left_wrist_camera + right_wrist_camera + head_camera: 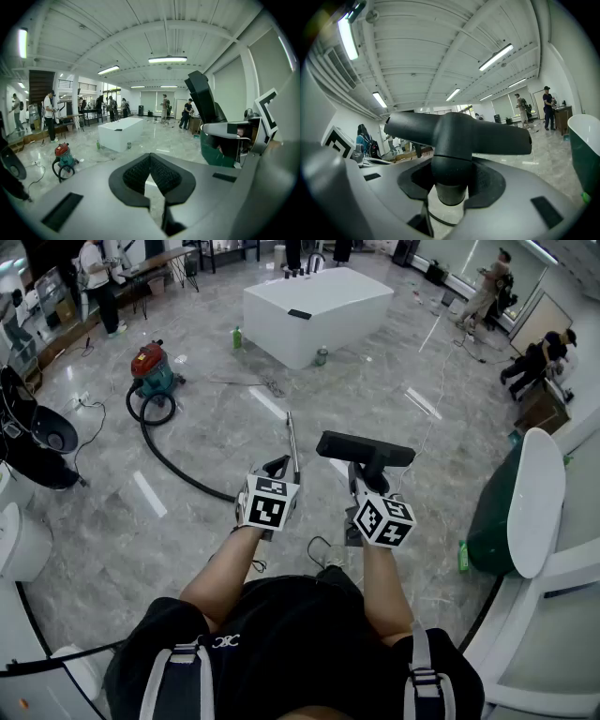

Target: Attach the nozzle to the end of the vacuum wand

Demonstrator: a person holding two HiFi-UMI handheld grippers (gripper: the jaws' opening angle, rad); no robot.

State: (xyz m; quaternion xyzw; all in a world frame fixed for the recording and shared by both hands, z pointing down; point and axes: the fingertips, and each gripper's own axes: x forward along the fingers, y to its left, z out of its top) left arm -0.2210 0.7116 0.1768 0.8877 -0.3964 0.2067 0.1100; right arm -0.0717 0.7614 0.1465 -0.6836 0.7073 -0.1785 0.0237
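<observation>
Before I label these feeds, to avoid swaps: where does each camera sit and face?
Head view: on the person's head, steeply down; forearms, left claw, right claw.
Left gripper view: on the shut left claw, facing the white block.
Right gripper view: on the right claw, facing its gripped nozzle, ceiling.
Shared: all three show the nozzle.

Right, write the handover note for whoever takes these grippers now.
Left hand-held gripper: shut, empty.
Right hand-held gripper: shut on the nozzle, gripped by its neck.
Wand: seems to lie on the floor just ahead of the left one, hose running back to the vacuum cleaner.
Done: nozzle picked up.
To do: bring its neck to the wand's end and push it on.
</observation>
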